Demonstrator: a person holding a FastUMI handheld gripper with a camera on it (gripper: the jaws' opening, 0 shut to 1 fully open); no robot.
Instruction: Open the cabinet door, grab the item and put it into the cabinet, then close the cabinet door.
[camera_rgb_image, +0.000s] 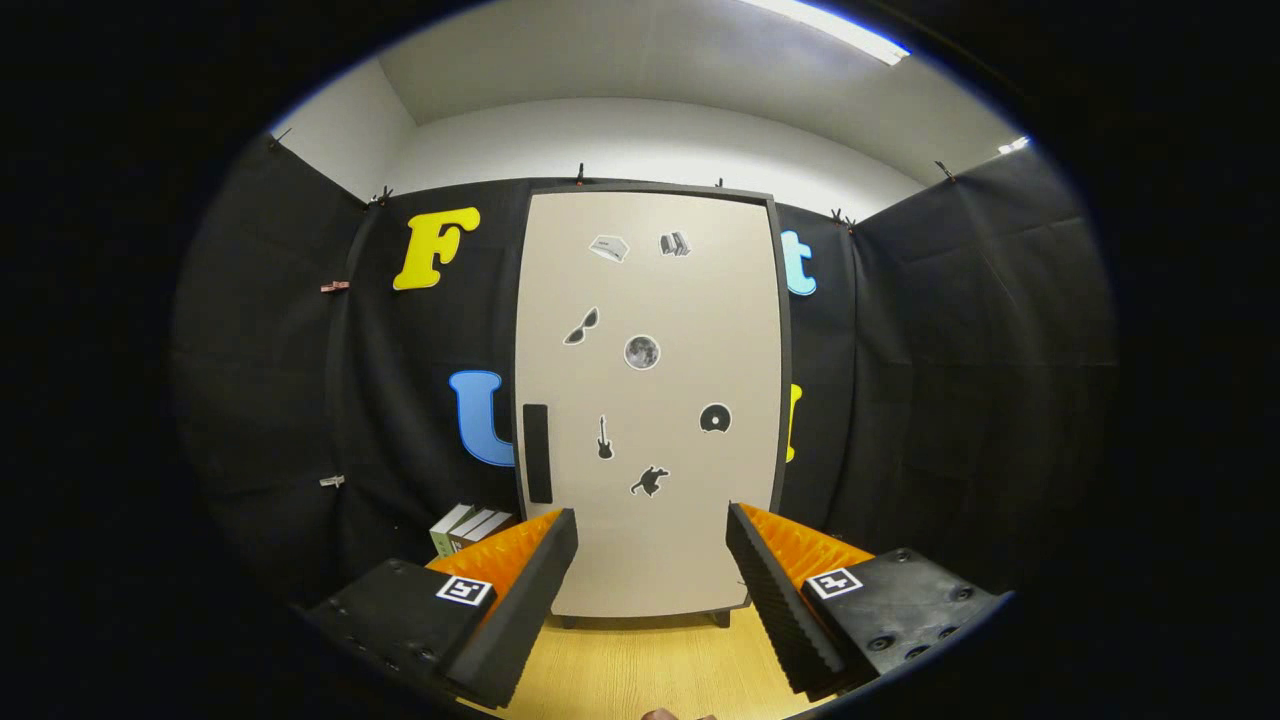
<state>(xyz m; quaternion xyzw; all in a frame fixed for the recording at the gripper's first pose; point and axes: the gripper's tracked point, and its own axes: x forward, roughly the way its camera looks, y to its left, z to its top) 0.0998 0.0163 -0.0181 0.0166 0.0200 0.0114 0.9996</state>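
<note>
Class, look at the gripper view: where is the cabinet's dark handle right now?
The handle stands upright near the left edge of the closed cabinet door, beyond the open gripper, above its left finger and right of the books.

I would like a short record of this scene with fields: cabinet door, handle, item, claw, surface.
cabinet door: shut, pale door with small stickers, standing beyond the claw
handle: dark upright bar near the door's left edge
item: a few books standing left of the cabinet, beside the left finger
claw: open, holding nothing, fingers spread in front of the door's lower part
surface: wooden tabletop under the cabinet
</note>
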